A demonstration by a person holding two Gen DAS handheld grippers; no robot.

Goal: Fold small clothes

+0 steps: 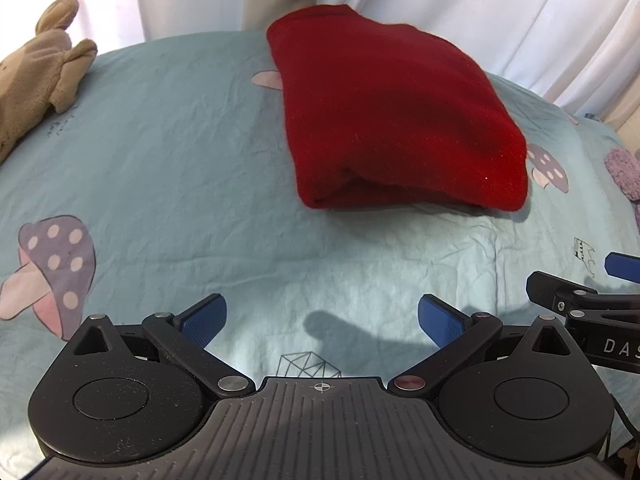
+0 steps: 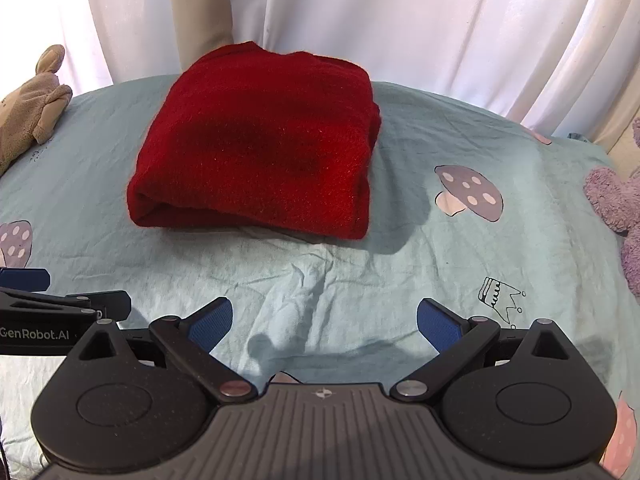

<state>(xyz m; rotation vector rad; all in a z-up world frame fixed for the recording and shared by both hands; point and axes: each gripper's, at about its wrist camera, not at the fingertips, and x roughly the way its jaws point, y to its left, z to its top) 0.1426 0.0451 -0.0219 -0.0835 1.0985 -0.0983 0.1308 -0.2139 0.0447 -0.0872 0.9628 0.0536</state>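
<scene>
Left wrist view | red sweater (image 1: pixel 400 120) folded, ahead of fingers | left gripper (image 1: pixel 322 318) and right gripper (image 2: pixel 324 320) wide apart, empty | looks done; next, pull away.

bedroom | mushroom-print bedsheet (image 1: pixel 160 160) | plush toy (image 1: pixel 36 68) | white curtains (image 2: pixel 400 20)

Both wrist cams low over bed sheet (image 1: pixel 168 168) near edge, side by side, facing far edge and curtain (image 2: pixel 400 20); shared: red folded garment (image 1: pixel 396 120), mid-sheet.
</scene>
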